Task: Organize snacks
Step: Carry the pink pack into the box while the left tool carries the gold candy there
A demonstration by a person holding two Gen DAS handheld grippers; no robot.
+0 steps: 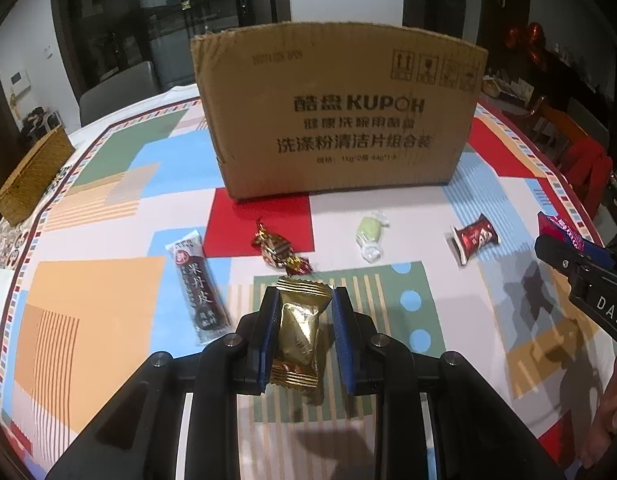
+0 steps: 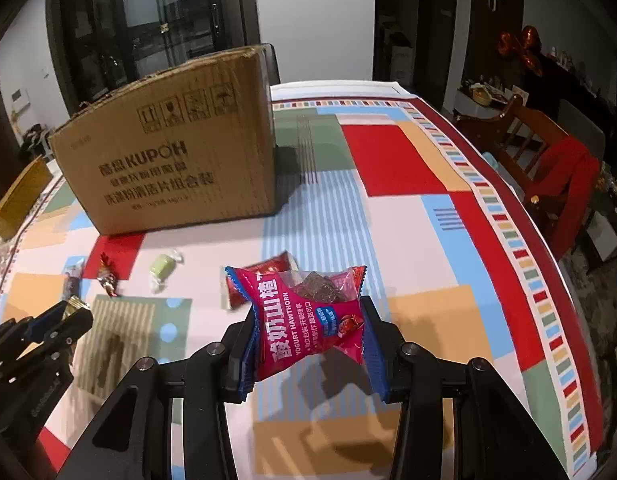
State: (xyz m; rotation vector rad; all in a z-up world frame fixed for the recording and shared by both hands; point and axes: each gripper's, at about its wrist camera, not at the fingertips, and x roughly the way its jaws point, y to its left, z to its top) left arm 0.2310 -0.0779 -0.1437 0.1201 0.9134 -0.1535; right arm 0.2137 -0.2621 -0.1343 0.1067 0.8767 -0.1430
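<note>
Two light, crinkly packets up: our left claw (image 1: 304, 300) clamps the gold candy (image 1: 298, 332), our right claw (image 2: 308, 320) pinches the pink hawthorn bag (image 2: 304, 320) mid-body, both slippery.

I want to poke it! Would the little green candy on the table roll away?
The green candy looks rounded, so it might wobble, but its twisted clear wrapper ends would probably stop a real roll. It seems small and light, likely sliding easily on the smooth tablecloth.

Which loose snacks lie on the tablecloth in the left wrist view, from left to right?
Dark long bar packet → red-gold twisted candy → pale green wrapped candy → small red packet.
</note>
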